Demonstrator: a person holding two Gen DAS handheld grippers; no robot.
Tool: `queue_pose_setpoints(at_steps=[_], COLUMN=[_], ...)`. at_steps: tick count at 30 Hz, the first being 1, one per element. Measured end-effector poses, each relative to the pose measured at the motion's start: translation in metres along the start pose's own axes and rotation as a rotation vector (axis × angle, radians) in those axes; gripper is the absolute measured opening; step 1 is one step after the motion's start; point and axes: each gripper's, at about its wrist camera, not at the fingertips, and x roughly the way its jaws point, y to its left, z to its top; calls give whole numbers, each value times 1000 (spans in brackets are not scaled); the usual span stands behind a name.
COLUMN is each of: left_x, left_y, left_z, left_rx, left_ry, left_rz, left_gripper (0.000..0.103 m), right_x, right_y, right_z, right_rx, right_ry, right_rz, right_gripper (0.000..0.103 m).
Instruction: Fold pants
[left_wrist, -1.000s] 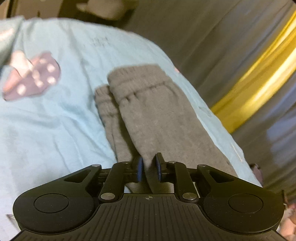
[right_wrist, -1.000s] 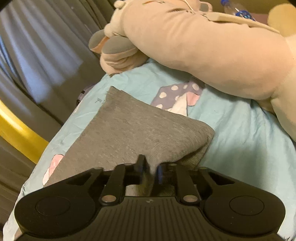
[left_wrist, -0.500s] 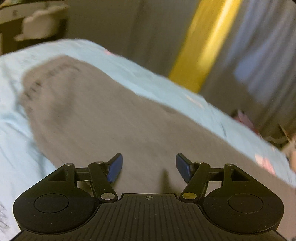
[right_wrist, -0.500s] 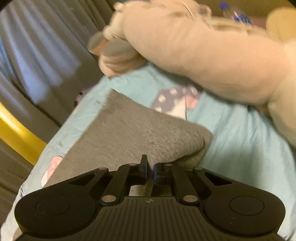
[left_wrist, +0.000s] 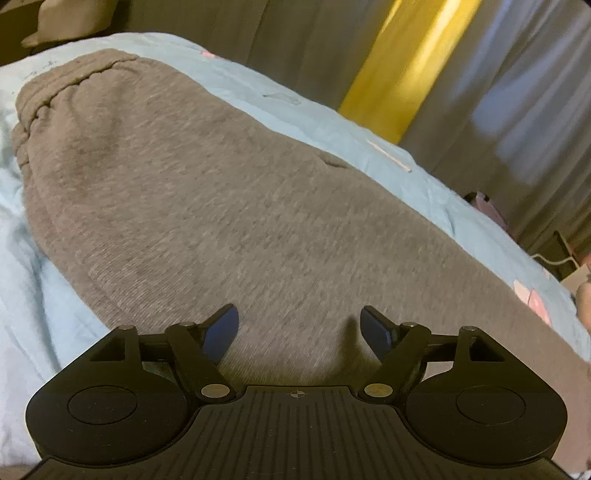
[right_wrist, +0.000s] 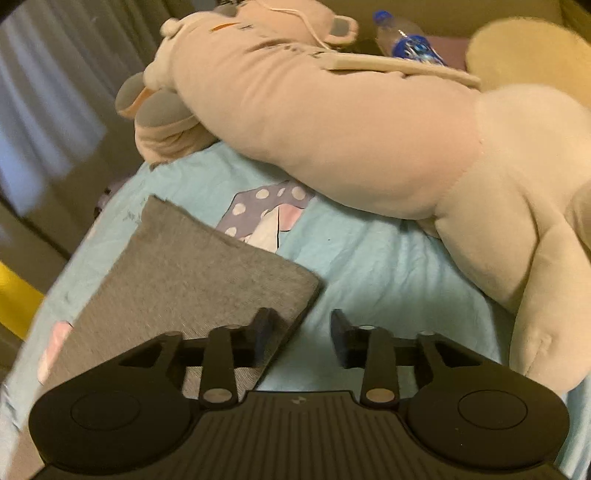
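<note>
Grey knit pants (left_wrist: 229, 206) lie folded lengthwise on a light blue bedsheet (left_wrist: 33, 295), the cuffed end (left_wrist: 55, 88) at the far left in the left wrist view. My left gripper (left_wrist: 299, 328) hovers over the grey cloth; its jaws are opening wide and hold nothing. In the right wrist view the pants (right_wrist: 192, 280) end in a folded corner at the lower middle. My right gripper (right_wrist: 301, 332) sits just past that corner, jaws opening, only bare sheet between them; its left fingertip (right_wrist: 264, 326) is over the cloth's edge.
A large beige plush toy (right_wrist: 351, 129) lies across the bed beyond the pants, a plastic bottle (right_wrist: 402, 40) behind it. Grey curtains (left_wrist: 517, 92) and a yellow strip (left_wrist: 399, 74) stand past the bed's edge. A dotted purple print (right_wrist: 266, 206) marks the sheet.
Both grippers were shut on the grey cloth and have let it go, their jaws now apart. The left one swung sideways over the pants; the right one drew back off the folded corner.
</note>
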Motion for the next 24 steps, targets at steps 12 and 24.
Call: queue_pose_setpoints(at_steps=[12, 24], left_x=[4, 7], left_y=[-2, -4], left_z=[0, 1], left_rx=[0, 0], left_ry=[-8, -13], left_rz=[-5, -17], left_gripper=[87, 94], right_x=[-19, 21], right_y=[43, 29], right_z=[4, 1], right_rx=[-101, -209], right_ry=[-74, -61], right_rz=[155, -32], right_gripper=[26, 19])
